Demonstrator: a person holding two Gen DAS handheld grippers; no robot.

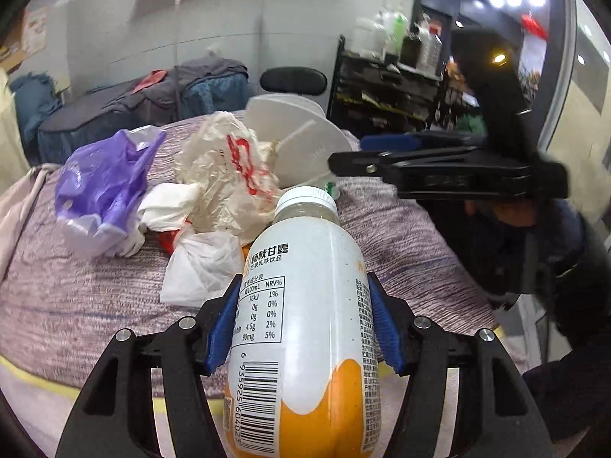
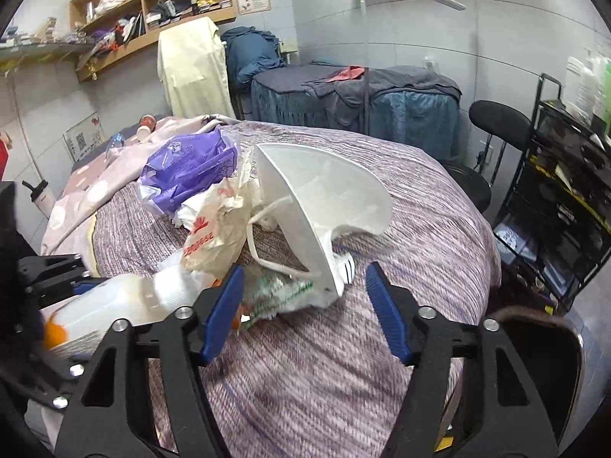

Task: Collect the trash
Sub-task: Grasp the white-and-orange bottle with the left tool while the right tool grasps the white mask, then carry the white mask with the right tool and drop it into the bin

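A: So, left gripper point(image 1: 301, 328) is clamped on the drink bottle point(image 1: 305, 324), bottom centre of frame, lifted off the bedspread point(image 1: 76, 305).

B: Right gripper point(image 2: 305, 305)?

A: Jaws spread, holding nothing, lower centre. White face mask point(image 2: 324, 206) just ahead, over a green-print wrapper point(image 2: 282, 294).

B: I'd pinch the mask's lower edge, not the loop. Beyond?

A: Red-print bag point(image 2: 214, 233), then purple bag point(image 2: 187, 168), upper left.

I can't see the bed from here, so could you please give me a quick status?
Left gripper shut on white-and-orange plastic drink bottle. Right gripper open, empty, facing white foam tray. Bags piled alongside.
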